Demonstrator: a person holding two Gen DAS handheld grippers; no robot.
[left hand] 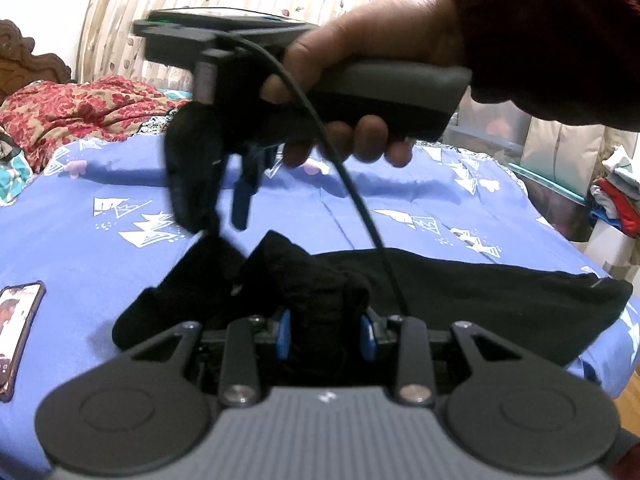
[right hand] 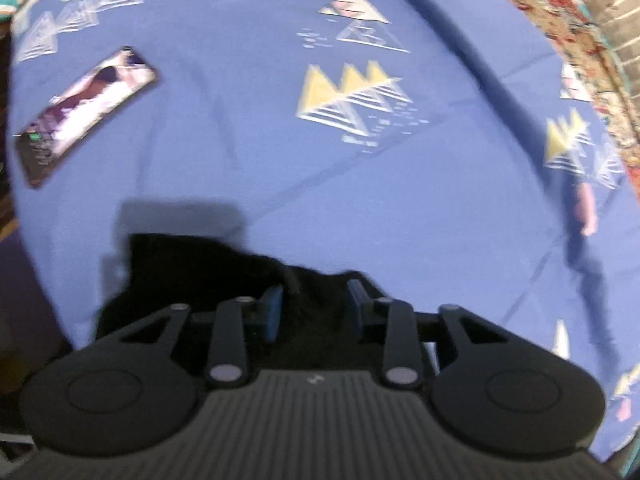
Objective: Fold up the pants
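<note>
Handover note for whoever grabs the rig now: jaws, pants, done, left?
Left gripper: jaws shut on a bunched fold of the black pants, held just above the bed.
Right gripper: black cloth sits between its jaws; a firm grip cannot be confirmed through the blur.
Pants: mostly lying on the blue bedsheet near its front edge, one end lifted.
Phone lies on the sheet nearby.
Done: pants picked up at one end.
Left: confirm the right grip, fold, flatten.

Left gripper: low over the bed, blue pads clamped on a bunch of black pants.
Right gripper: above the pants, pointing steeply down, black cloth between its pads; contact blurred.
Right hand: wrapped round the handle, dark red sleeve.
</note>
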